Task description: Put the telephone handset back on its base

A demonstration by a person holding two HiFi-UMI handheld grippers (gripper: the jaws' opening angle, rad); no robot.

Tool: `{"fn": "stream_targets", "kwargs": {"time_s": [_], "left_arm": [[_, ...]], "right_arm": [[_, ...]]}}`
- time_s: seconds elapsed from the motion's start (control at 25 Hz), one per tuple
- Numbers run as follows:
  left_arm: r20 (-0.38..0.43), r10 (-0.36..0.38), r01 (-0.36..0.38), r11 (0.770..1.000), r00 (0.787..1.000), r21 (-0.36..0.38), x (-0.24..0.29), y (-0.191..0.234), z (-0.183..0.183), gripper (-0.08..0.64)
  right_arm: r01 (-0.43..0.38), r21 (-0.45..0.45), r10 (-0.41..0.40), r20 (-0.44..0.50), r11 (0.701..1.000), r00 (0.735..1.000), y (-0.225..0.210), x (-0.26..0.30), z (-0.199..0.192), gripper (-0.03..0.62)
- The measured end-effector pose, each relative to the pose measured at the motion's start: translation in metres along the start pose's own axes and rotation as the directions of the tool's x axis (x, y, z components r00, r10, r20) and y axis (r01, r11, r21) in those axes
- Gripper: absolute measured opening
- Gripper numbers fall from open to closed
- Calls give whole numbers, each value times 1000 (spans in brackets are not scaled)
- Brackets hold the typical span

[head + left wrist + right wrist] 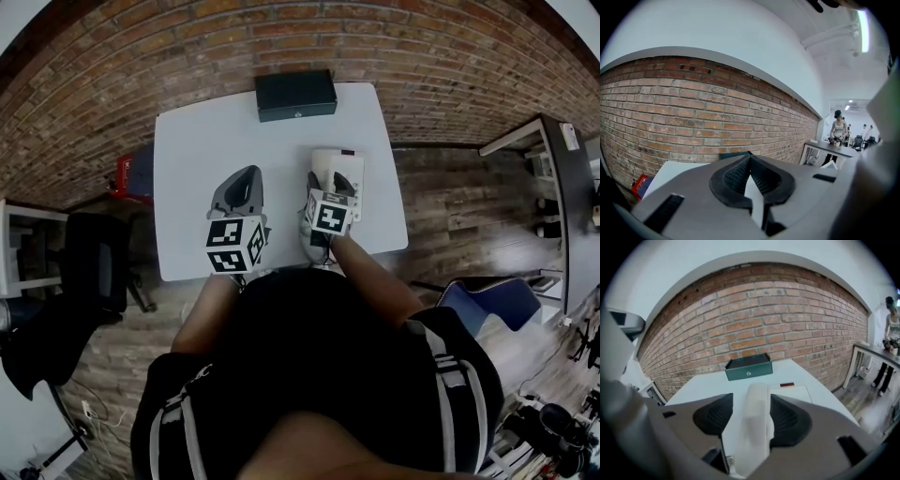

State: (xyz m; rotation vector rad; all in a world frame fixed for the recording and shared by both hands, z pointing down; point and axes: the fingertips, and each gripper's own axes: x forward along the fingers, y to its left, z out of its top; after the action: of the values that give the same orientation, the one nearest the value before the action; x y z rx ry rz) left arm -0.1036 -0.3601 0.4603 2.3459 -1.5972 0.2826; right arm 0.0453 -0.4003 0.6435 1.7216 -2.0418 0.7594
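Observation:
The white telephone [339, 176] sits on the right half of the white table [197, 150]. In the right gripper view its handset [757, 423] lies lengthwise along the left side of the base [792, 392]. My right gripper [323, 187] [752, 397] hovers over it, open. The handset runs between the jaws, with a strip of table showing at the left pad [715, 416]. My left gripper [242, 183] [750, 157] rests mid-table to the phone's left, shut, its pad tips meeting on nothing.
A dark green box [295, 94] [748, 367] stands at the table's far edge against the brick wall. A black chair [89, 262] is at the left and a blue chair [487, 302] at the right. A person [839, 127] stands at a distant desk.

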Motion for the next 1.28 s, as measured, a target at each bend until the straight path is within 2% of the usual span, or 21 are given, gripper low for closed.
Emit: {"fn": "stream_targets", "kwargs": {"time_s": [0.04, 0.12, 0.16, 0.24, 0.32, 0.6, 0.8, 1.08, 1.28], "left_arm": [[3, -8, 8, 1000, 1000, 2, 2, -2, 1, 2], [8, -25, 24, 1000, 1000, 7, 4, -6, 2, 2], [11, -33, 33, 999, 999, 9, 6, -8, 3, 2], [17, -51, 51, 999, 999, 11, 8, -13, 5, 2], [22, -69, 69, 998, 997, 13, 12, -18, 7, 2], [28, -121, 120, 992, 992, 24, 21, -34, 14, 2], [29, -143, 142, 989, 989, 34, 23, -45, 16, 2], [31, -155, 154, 987, 987, 36, 24, -52, 16, 2], [29, -155, 154, 987, 988, 36, 24, -52, 16, 2]], "right_arm": [[-8, -28, 10, 62, 1000, 998, 2, -9, 13, 222], [-9, -87, 26, 186, 996, 982, 4, -29, 39, 119], [-10, -98, 32, 232, 995, 972, 5, -39, 48, 102], [-22, -87, 47, 291, 996, 955, 3, -57, 64, 21], [-38, -80, 63, 341, 996, 938, 0, -73, 81, 0], [-38, -70, 68, 493, 997, 868, -24, -135, 140, -2], [-24, -49, 48, 565, 999, 824, -49, -174, 161, -3], [4, -37, 17, 564, 999, 825, -61, -182, 155, -3], [-7, -28, 22, 555, 1000, 832, -61, -179, 152, -3]]}}
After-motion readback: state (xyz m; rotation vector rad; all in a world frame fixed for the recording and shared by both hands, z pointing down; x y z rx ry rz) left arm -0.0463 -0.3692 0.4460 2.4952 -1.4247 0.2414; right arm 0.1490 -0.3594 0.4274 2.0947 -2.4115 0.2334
